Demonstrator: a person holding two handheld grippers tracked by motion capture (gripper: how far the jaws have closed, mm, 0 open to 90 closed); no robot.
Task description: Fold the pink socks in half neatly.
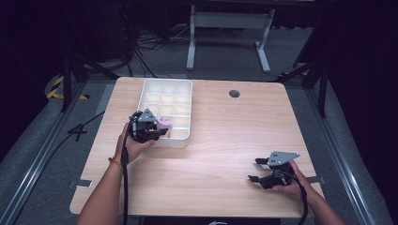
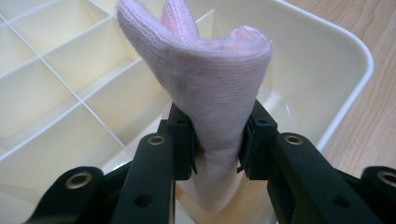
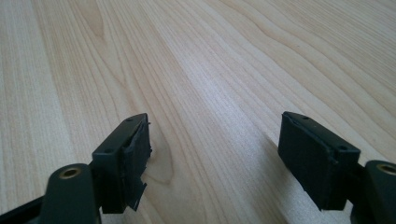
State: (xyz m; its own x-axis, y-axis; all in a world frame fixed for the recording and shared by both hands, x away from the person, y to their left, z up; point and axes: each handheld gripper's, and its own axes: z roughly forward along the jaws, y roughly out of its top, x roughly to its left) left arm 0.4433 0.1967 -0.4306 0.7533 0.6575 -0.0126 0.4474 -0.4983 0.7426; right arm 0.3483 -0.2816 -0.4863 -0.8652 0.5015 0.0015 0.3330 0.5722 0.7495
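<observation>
The left hand-held gripper (image 2: 217,140) has its two black jaws pressed against the sides of a soft pink knitted cloth (image 2: 210,79), a folded or rolled piece whose upper part flares out wider above the pads while a narrower end hangs down below them. Its own view shows this grip close up — the knit ribbing, the pinch at the waist of the cloth — and places it over the near corner compartment of a cream-white plastic organiser tray with a grid of square compartments (image 2: 322,70); whether the lower end touches the tray floor cannot be told.

The high view gives what that close view lacks: the left hand-held gripper (image 1: 162,129) at the tray's (image 1: 180,140) near left corner, the cloth (image 1: 164,122) just a small pale patch there, and the tray standing on the left half of a light wooden desk (image 1: 220,154).

Well apart, near the desk's right front corner, the right hand-held gripper (image 1: 256,169) is held with jaws spread wide. Its own view confirms it — the right hand-held gripper (image 3: 215,156) grips nothing, with bare wood grain between the pads.
</observation>
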